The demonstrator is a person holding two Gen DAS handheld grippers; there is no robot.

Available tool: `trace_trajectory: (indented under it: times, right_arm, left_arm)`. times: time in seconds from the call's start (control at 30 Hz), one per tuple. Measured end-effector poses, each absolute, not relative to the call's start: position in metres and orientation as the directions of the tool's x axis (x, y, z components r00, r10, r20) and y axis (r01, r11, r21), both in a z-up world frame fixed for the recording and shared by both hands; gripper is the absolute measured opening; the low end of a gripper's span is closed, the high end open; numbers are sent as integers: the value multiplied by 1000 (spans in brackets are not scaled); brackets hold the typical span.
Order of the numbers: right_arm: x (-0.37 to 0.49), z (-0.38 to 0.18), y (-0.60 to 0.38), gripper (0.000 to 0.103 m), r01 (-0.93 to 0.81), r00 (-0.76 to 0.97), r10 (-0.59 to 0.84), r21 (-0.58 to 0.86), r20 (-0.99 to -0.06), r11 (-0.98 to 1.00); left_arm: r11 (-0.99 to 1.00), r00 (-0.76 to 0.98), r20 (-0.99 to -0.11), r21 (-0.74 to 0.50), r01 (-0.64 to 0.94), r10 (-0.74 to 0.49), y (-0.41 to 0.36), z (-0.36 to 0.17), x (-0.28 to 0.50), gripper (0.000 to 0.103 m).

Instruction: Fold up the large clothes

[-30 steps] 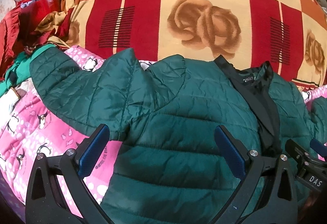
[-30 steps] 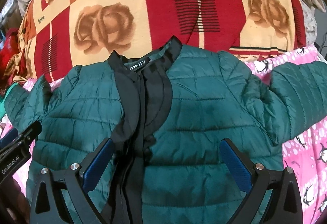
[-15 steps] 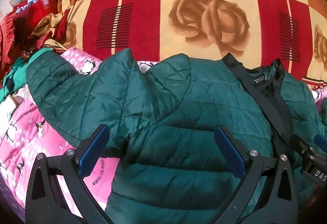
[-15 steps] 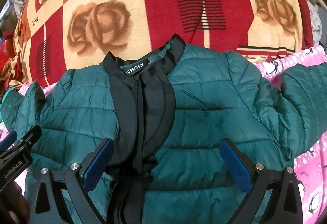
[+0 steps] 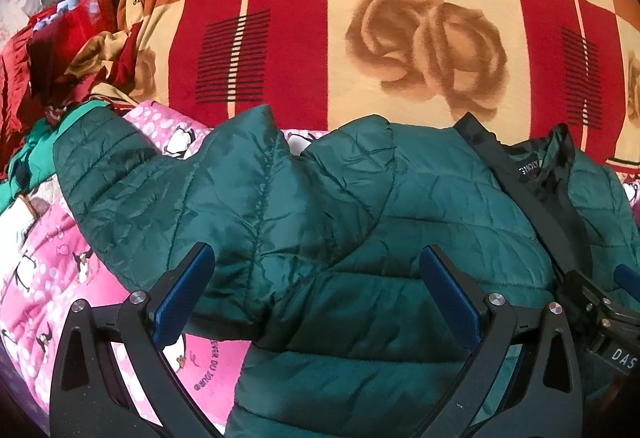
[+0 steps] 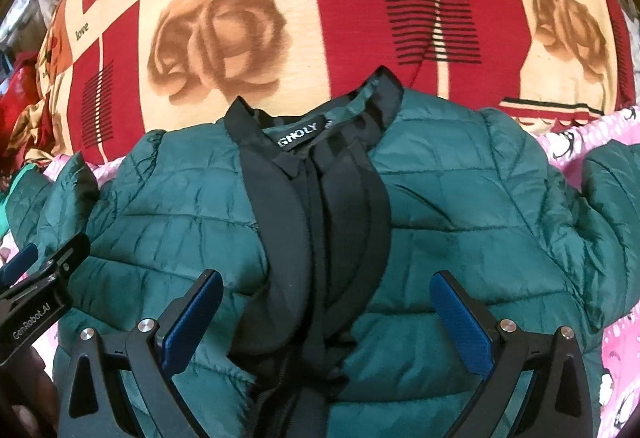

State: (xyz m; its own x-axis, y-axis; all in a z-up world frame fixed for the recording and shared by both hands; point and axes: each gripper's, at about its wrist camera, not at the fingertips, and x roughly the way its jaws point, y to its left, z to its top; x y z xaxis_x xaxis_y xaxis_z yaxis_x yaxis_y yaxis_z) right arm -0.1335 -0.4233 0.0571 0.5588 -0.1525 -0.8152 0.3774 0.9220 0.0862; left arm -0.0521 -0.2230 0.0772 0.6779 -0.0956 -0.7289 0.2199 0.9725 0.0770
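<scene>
A dark green quilted jacket (image 5: 400,206) lies front up on the bed, with a black collar and placket (image 6: 320,198) down its middle. Its left sleeve (image 5: 152,194) stretches out over the pink cover; the other sleeve (image 6: 608,194) reaches right. My left gripper (image 5: 316,294) hovers open over the jacket's left chest and armpit, holding nothing. Over the placket and chest my right gripper (image 6: 326,312) is open too, with empty blue pads. Each gripper shows at the edge of the other's view: the right gripper (image 5: 608,318) and the left gripper (image 6: 36,286).
A pink penguin-print cover (image 5: 52,278) lies under the jacket. Behind it rises a bulky red, orange and cream rose-print blanket (image 5: 400,18). Red and green clothes (image 5: 48,50) are heaped at the far left.
Both grippers have moved forward and closer over the jacket, so it looks larger and the collar sits nearer. Both stay open; the jacket has not moved.
</scene>
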Motion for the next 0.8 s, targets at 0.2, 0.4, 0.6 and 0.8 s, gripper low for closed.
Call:
trace_trajectory:
  times: [0.2, 0.4, 0.6, 0.8]
  right_arm:
    - [-129, 54, -418, 103, 368, 555, -145, 86, -819, 926]
    - [-126, 51, -413, 103, 356, 552, -138, 83, -823, 931]
    - [-127, 52, -412, 103, 349, 552, -129, 89, -824, 933]
    - [-130, 52, -411, 103, 348, 548, -113, 103, -829, 932]
  left_arm:
    - [976, 689, -719, 76, 206, -89, -211, 81, -47, 102]
    - [979, 692, -718, 78, 186, -74, -195, 84, -40, 102]
    - [990, 693, -717, 30, 136, -74, -158, 90, -26, 102]
    - [998, 687, -726, -60, -7, -39, -90, 97, 6, 102]
